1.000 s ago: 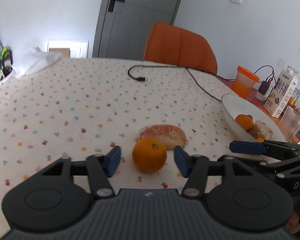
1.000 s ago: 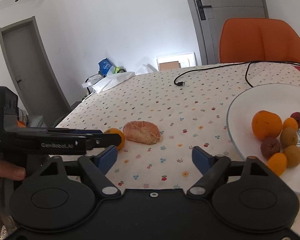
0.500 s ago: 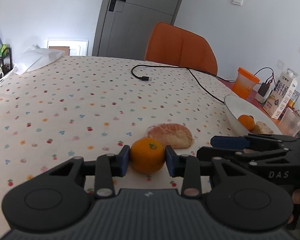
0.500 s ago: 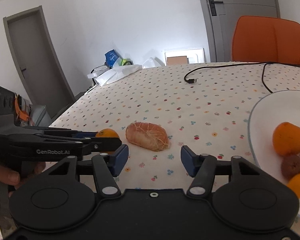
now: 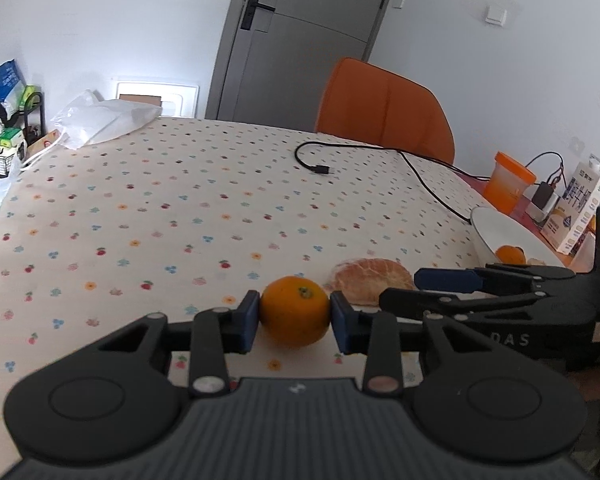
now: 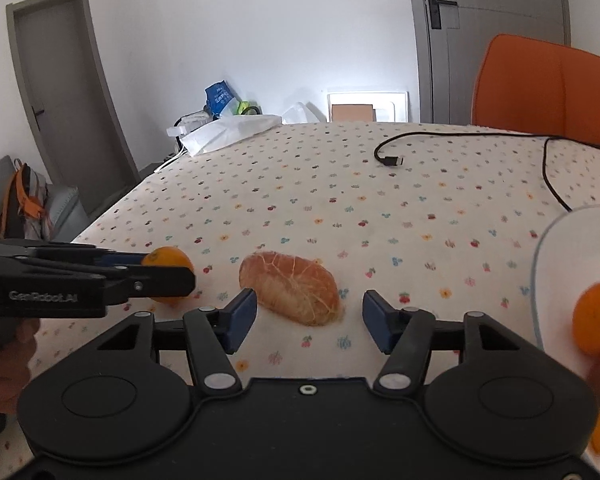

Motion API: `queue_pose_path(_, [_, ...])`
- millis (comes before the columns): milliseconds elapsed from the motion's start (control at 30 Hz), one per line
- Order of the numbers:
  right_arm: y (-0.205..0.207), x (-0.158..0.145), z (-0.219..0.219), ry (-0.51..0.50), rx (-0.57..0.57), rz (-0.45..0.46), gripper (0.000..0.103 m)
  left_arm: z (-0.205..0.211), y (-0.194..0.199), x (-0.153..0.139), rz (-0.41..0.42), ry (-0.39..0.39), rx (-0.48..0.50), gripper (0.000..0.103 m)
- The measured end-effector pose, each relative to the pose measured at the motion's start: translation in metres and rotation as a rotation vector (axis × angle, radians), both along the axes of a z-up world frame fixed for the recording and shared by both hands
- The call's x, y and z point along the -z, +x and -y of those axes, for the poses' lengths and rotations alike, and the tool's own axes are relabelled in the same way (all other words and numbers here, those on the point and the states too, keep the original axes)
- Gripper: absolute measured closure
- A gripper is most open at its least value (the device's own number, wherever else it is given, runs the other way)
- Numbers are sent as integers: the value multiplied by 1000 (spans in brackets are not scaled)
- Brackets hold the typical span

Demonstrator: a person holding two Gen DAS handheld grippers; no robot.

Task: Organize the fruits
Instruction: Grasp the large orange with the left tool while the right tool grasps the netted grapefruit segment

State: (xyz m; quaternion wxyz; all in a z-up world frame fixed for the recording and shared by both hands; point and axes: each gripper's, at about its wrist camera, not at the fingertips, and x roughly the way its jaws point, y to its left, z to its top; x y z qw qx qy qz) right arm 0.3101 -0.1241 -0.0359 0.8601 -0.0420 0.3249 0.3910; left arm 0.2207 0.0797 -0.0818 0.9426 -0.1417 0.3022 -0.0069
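Left wrist view: the left gripper [image 5: 295, 317] clamps the whole orange [image 5: 294, 310] on the tablecloth [image 5: 180, 208]; the right gripper [image 6: 309, 315], jaws apart, straddles the peeled fruit [image 6: 290, 287]. Advice: lift straight, then cross to the bowl [image 5: 512, 236].

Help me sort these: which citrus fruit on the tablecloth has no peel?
The peeled citrus in front of the right gripper; the orange in the left gripper has its rind.
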Motion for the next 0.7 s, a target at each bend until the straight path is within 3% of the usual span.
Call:
queue_pose_path(233, [8, 1, -16, -18, -1, 24, 43, -7, -2, 0, 2, -1, -26, 67])
queue_pose_path(300, [9, 1, -18, -19, -1, 27, 46, -8, -3, 0, 2, -1, -33, 67])
queue_pose_path(400, [6, 1, -18, -12, -22, 26, 60, -10, -4, 0, 2, -2, -37, 67])
queue_pose_path(700, [-14, -5, -17, -29, -99, 15, 64, -12, -11, -2, 11, 2, -39, 67])
